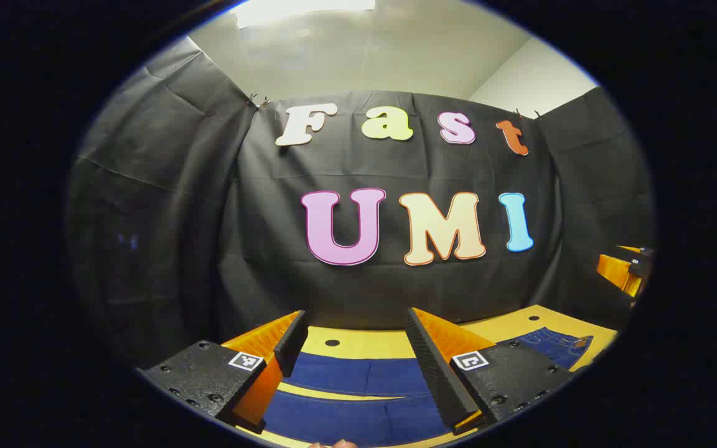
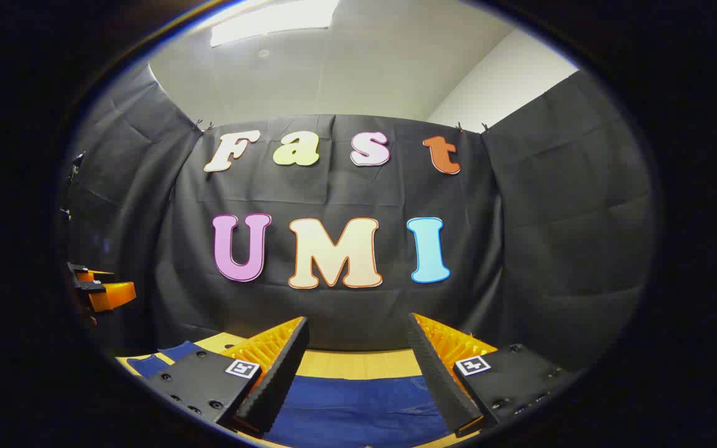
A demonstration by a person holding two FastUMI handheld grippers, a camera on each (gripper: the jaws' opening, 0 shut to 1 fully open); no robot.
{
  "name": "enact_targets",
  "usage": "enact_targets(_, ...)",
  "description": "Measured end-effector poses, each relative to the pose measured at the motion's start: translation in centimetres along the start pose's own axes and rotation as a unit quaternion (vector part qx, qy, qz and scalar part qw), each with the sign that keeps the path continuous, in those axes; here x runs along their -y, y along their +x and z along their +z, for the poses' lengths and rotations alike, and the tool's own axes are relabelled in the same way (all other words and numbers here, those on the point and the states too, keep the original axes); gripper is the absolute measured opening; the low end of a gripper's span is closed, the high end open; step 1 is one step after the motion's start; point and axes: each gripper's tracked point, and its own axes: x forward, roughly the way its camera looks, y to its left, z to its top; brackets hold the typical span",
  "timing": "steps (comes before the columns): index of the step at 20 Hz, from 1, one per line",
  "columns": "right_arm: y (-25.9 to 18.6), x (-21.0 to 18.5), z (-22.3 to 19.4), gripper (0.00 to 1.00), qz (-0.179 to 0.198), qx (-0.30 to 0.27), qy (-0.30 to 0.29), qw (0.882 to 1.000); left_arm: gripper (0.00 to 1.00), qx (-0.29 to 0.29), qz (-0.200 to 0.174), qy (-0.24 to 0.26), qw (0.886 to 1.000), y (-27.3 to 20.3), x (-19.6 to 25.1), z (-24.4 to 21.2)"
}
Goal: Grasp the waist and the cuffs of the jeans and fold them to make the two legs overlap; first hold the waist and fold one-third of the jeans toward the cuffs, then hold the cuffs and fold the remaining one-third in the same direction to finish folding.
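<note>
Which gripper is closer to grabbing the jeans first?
Hard to tell; probably neither. Both the left gripper and right gripper hover open above the jeans on the table, touching nothing.

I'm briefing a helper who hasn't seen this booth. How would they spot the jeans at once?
Find the yellow table at the foot of the black cloth wall. The jeans lie flat on it, below both open grippers: the sole dark blue denim there, with pale stitching lines.

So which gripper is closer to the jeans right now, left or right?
Neither clearly. The left gripper and the right gripper both hang open above the jeans on the table, touching nothing; the views don't settle which is lower.
</note>
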Motion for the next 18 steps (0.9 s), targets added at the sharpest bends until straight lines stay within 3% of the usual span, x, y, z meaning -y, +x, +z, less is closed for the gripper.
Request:
enact_targets(15,0.0,0.8,-1.1,0.99,-0.006,-0.015,0.003,1.0,0.95,-0.017,-0.01,0.01,1.0,-0.2,0.8,-1.2)
enact_targets(18,-0.1,0.8,-1.5,0.96,-0.007,-0.02,0.008,1.0,0.94,-0.026,-0.039,0.045,0.998,-0.6,1.3,-2.2)
